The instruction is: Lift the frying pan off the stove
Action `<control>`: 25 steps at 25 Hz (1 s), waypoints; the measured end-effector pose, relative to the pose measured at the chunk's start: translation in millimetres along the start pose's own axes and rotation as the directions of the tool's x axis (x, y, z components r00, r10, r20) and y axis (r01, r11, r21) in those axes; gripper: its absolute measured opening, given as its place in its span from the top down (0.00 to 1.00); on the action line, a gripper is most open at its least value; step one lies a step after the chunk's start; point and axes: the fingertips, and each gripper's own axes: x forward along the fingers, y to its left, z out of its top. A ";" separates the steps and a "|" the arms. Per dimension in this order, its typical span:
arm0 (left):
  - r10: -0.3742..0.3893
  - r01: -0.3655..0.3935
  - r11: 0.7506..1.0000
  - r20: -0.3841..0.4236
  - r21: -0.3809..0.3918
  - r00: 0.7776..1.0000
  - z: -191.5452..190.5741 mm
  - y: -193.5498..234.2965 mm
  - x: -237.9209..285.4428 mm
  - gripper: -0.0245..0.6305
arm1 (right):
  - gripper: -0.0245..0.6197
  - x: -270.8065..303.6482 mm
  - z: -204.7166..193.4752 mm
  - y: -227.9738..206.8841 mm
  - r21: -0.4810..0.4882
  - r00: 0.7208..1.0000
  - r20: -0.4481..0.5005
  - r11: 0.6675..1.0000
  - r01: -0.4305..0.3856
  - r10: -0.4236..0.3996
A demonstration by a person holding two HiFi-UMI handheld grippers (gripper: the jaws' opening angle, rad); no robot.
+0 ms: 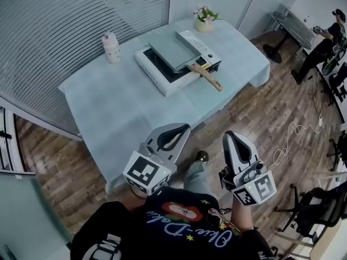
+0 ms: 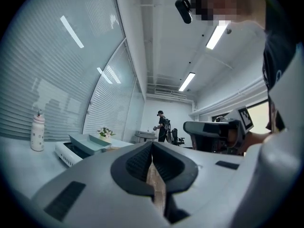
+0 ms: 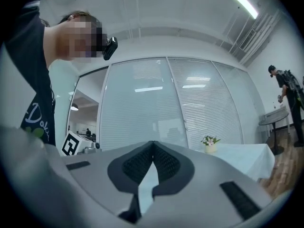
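On the surface (image 1: 108,112), toward 12 o'clock in the head view: one stove (image 1: 153,69), white, lying at an angle. One frying pan (image 1: 172,50), square and grey-green, sits on top of the stove. Its single wooden handle (image 1: 207,77) points to about 4 o'clock and reaches out past the stove's edge. The pan is not lifted.

Other items on the surface, counted:
- one bottle (image 1: 111,47), upright, at 9 o'clock from the stove and apart from it
- one flower pot (image 1: 205,19), at 1 o'clock from the stove, near the far edge

Tongs: two, both low in the head view and well apart from the pan.
- Left tongs (image 1: 181,128) at 6 o'clock from the stove, over the near edge of the surface. In the left gripper view (image 2: 153,148) the jaws are clenched together, nothing between them.
- Right tongs (image 1: 232,135) at 3 o'clock from the left tongs, over the wooden floor (image 1: 260,107). In the right gripper view (image 3: 152,148) the jaws are likewise clenched on nothing.
- Marker cubes: two, one per tongs (image 1: 145,173), (image 1: 256,189).

Room: one other person (image 1: 325,39) stands at 2 o'clock, far from the surface. One pale cable (image 1: 293,137) trails over the floor at 3 o'clock.
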 end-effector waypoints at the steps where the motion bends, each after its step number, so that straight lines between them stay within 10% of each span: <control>1: 0.024 -0.024 1.000 -0.005 -0.002 1.000 0.9 4.7 1.6 0.96 | 0.96 7.6 1.4 -5.5 0.006 1.000 0.002 1.000 -0.026 0.026; 25: 0.416 -0.416 0.909 -0.010 0.004 0.909 16.7 61.8 120.9 0.96 | 0.96 101.9 4.9 -149.5 0.140 0.912 -0.016 0.904 -0.404 0.410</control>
